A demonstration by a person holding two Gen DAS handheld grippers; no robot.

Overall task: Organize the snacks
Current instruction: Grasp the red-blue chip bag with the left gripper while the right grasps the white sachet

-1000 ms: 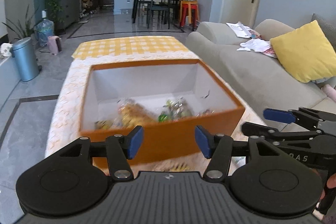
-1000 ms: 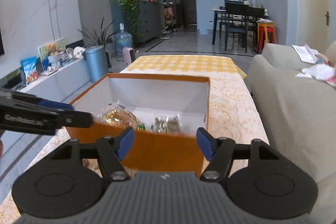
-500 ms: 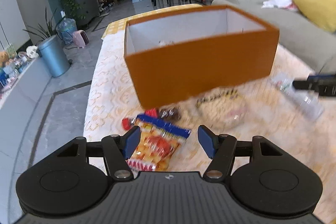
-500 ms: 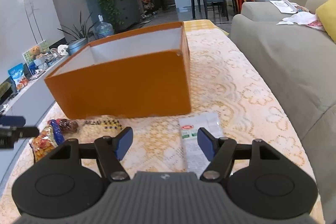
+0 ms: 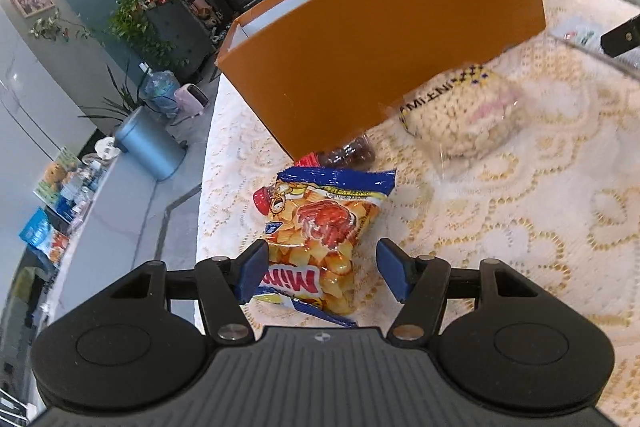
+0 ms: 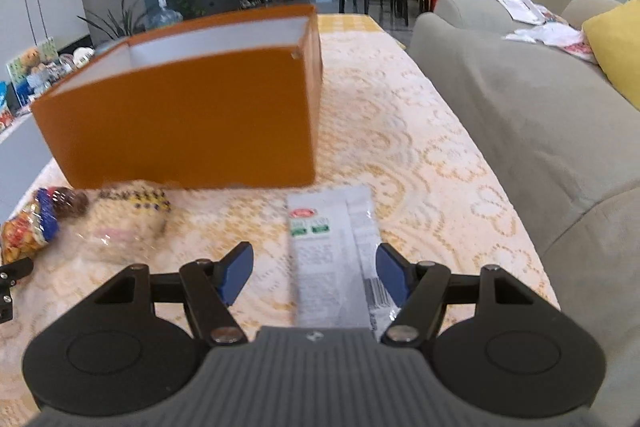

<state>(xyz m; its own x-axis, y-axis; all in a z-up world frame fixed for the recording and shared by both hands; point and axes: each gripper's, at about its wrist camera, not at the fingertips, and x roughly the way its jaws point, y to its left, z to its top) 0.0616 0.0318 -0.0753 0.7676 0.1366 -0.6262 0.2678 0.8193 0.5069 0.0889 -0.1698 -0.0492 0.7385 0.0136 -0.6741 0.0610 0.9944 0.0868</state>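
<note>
Left gripper [image 5: 320, 269]: jaws standing spread, having just been opening, with the chip bag [image 5: 320, 227] lying between them but no pad pressing on it yet.
Right gripper [image 6: 314, 273]: jaws standing spread around the white packet [image 6: 334, 259], pinching nothing.
Box [image 6: 188, 115]: orange, sitting on the lace tablecloth [image 6: 420, 163] at twelve o'clock from both grippers; the snacks are lying just in front of its near wall.
Other snacks: a clear puffed-snack bag [image 5: 460, 119] at one o'clock from the left gripper, and a dark little packet [image 5: 348, 155] at twelve, touching the box as far as the blur is letting me tell.
Doing the step well: each gripper is lining up a pick, so keep lowering until the pads are flanking the middle of the bag, then close gently; the chip bag is puffy and will be slipping if squeezed at its crimped end, and the flat packet is needing a low, nearly tabletop pinch.
Compared with earlier: a second ago both cameras were looking down into the box at snacks inside; now they are sitting lower, seeing its outer wall, with the loose snacks close under the jaws.
</note>
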